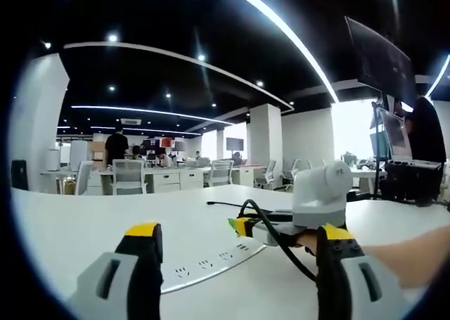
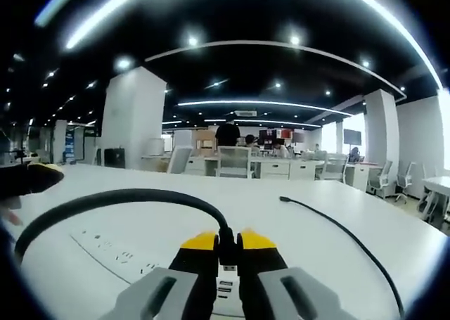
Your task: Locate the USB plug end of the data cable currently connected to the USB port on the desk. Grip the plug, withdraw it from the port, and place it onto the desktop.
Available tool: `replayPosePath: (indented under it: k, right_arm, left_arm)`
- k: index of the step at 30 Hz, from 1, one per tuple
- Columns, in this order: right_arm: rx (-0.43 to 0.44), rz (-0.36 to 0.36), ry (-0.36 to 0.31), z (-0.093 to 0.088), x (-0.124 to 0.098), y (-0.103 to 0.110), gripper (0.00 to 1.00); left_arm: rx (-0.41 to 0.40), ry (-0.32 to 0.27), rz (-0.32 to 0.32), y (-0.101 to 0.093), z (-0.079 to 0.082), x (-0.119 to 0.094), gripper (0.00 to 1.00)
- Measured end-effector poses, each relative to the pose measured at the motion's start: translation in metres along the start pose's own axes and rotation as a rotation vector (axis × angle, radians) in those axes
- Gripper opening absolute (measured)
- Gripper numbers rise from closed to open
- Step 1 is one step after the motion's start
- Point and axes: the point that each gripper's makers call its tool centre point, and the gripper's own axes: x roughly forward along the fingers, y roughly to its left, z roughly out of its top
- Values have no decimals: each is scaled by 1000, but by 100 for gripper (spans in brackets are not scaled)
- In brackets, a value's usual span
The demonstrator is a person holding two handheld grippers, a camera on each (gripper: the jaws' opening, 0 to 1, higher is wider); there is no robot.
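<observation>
Right gripper (image 2: pixel 226 250): jaws closed on the black USB plug (image 2: pixel 226 253), yellow tips pressed to both its sides, right at the ports of the power strip (image 2: pixel 119 251) on the white desk (image 2: pixel 365 214).
Plug: upright between the jaws at the strip's near end; whether it sits fully in the port cannot be told.
Cable (image 2: pixel 119 199): arcs up from the plug and curves toward the desk's left edge; its other end (image 2: pixel 285 199) lies loose farther back on the desk.
Left gripper (image 1: pixel 235 244): jaws spread wide, holding nothing, above the near edge of the desk (image 1: pixel 84 221).
Strip (image 1: pixel 211 260): runs between the left jaws, sockets facing up.
Right gripper from the left view (image 1: pixel 242 226): at the strip's far end, cable (image 1: pixel 278 237) looping off it.
</observation>
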Motion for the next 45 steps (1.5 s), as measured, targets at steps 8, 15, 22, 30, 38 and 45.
replayPosePath:
  k: [8, 15, 22, 30, 38, 45]
  right_arm:
    - [-92, 36, -3, 2, 1, 10, 11]
    - [-211, 46, -6, 3, 2, 4, 11]
    - [-347, 89, -26, 7, -5, 9, 11]
    - [-522, 175, -25, -4, -16, 22, 11]
    - [-714, 266, -45, -13, -29, 34, 11]
    - [-800, 313, -11, -27, -34, 37, 11]
  left_arm:
    - [8, 5, -8, -1, -2, 0, 91]
    - [23, 3, -27, -4, -3, 1, 91]
    - [31, 7, -40, -7, -4, 2, 93]
    - [40, 0, -35, -4, -3, 1, 93]
    - [41, 19, -50, -8, -9, 3, 93]
    - [51, 20, -43, -6, -10, 3, 92]
